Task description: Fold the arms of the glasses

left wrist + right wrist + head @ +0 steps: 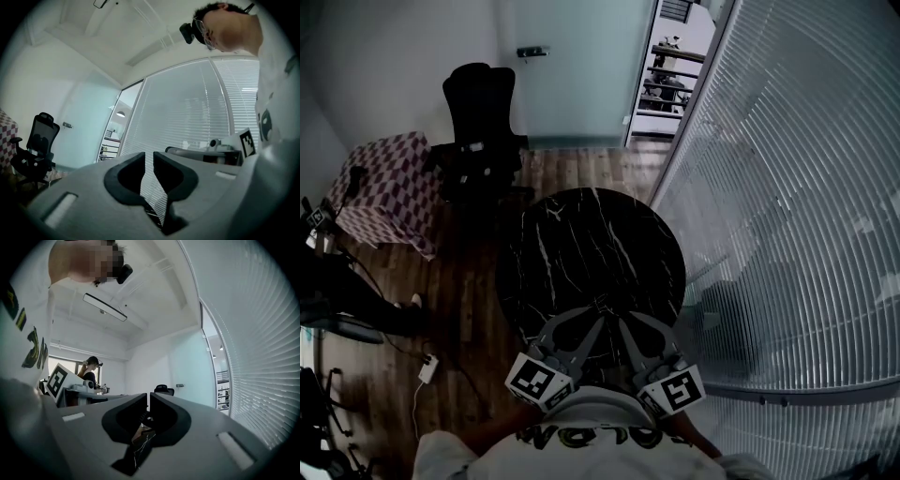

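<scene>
No glasses show in any view. In the head view both grippers are held close to my chest at the near edge of a round black marble table (581, 244), whose top looks bare. My left gripper (598, 317) and right gripper (623, 321) point away from me, with their tips almost meeting. In the left gripper view the left gripper (149, 161) has its jaws drawn to a narrow slit with only window blinds showing through. In the right gripper view the right gripper (148, 401) is likewise drawn together with nothing between its jaws.
A black office chair (483, 122) and a checkered box (389, 183) stand beyond the table on the wooden floor. A glass wall with blinds (787, 234) runs along the right. A power strip (427, 368) lies on the floor at the left. Another person (90, 369) stands far off.
</scene>
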The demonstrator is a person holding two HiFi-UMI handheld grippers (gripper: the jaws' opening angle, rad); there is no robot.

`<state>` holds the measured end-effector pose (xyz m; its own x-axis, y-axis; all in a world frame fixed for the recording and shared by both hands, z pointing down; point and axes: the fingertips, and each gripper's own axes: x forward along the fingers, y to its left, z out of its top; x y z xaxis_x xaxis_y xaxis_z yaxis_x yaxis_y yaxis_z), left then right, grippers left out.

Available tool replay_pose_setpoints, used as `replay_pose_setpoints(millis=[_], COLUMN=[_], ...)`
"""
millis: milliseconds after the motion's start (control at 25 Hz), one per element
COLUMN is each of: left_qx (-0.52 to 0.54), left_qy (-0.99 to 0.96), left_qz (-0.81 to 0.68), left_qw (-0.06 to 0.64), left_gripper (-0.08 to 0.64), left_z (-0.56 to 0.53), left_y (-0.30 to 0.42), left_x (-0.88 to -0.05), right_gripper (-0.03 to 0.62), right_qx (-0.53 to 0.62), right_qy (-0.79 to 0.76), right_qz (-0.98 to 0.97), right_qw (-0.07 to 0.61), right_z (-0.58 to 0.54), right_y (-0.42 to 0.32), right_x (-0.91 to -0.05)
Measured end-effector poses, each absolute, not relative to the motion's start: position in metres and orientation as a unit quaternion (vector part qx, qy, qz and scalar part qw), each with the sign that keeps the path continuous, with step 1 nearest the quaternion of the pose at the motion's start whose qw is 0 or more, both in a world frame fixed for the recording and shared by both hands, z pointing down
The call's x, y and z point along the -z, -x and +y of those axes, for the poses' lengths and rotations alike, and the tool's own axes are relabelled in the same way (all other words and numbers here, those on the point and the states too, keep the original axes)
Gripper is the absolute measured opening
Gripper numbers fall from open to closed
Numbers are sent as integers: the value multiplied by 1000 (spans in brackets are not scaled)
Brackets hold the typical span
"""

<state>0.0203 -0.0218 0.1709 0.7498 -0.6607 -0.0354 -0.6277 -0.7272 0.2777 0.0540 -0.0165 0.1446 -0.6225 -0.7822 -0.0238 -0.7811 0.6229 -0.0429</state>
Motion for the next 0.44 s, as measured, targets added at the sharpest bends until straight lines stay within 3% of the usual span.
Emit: replay_pose_setpoints(millis=[440], left_qx=[63], left_qy=[-930], left_qz=[-339], left_qw=[127], left_gripper=[54], left_z=[-15], left_y=[-32], left_x=[-172], right_gripper=[21], right_qx=[7], right_qy=[432], right_qz=[901], right_qw=[17], right_z=[-12], right_y=[-61], right_x=[-145])
